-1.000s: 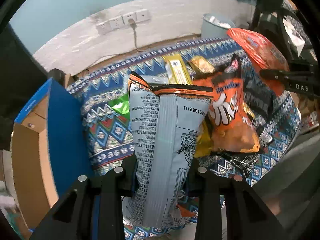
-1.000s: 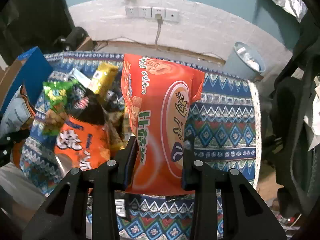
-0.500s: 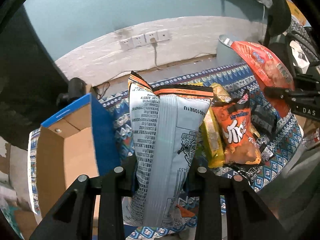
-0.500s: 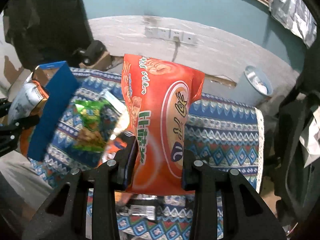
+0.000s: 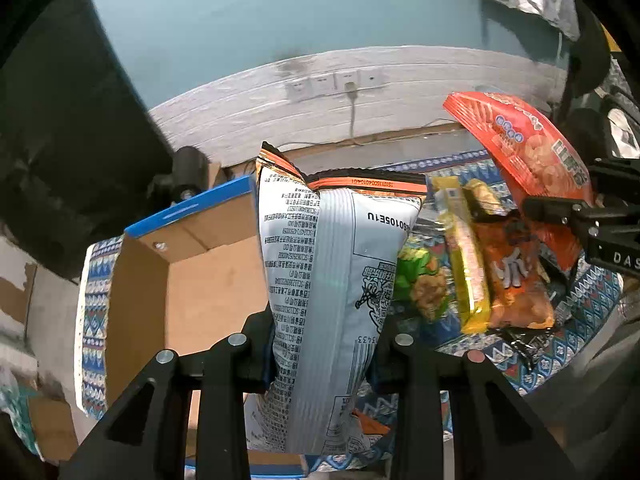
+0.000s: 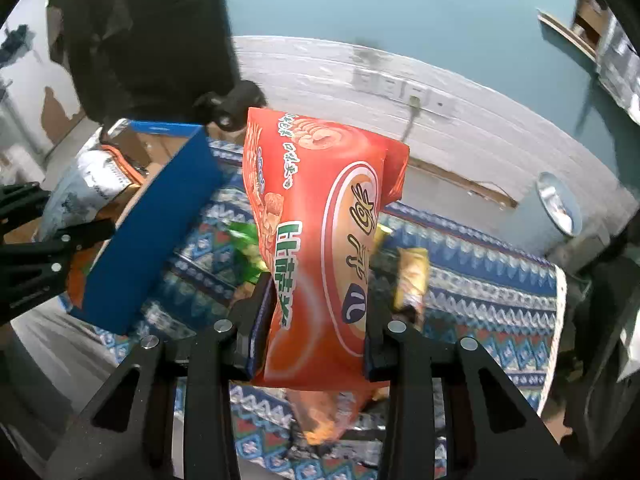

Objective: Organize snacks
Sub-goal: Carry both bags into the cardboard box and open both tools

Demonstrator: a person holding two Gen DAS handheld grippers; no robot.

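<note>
My left gripper (image 5: 324, 354) is shut on a pale grey snack bag with an orange top (image 5: 332, 280), held upright above the open cardboard box with blue flaps (image 5: 192, 280). My right gripper (image 6: 316, 328) is shut on a big red-orange snack bag (image 6: 320, 240), lifted over the patterned cloth. In the left wrist view that red bag (image 5: 524, 148) and the right gripper (image 5: 568, 216) hang at the right. The right wrist view shows the left gripper (image 6: 36, 248) with the grey bag (image 6: 88, 184) at the far left, by the box (image 6: 156, 232).
A green bag (image 5: 420, 280), a yellow bag (image 5: 464, 256) and an orange bag (image 5: 512, 280) lie on the blue patterned cloth (image 5: 580, 320). A grey bin (image 6: 556, 208) stands by the white wall with sockets (image 5: 336, 80). A dark object looms at upper left.
Both grippers rose and swung left with their bags. The cardboard box has come into fuller view under the grey bag, and the loose snacks have slid to the right.
</note>
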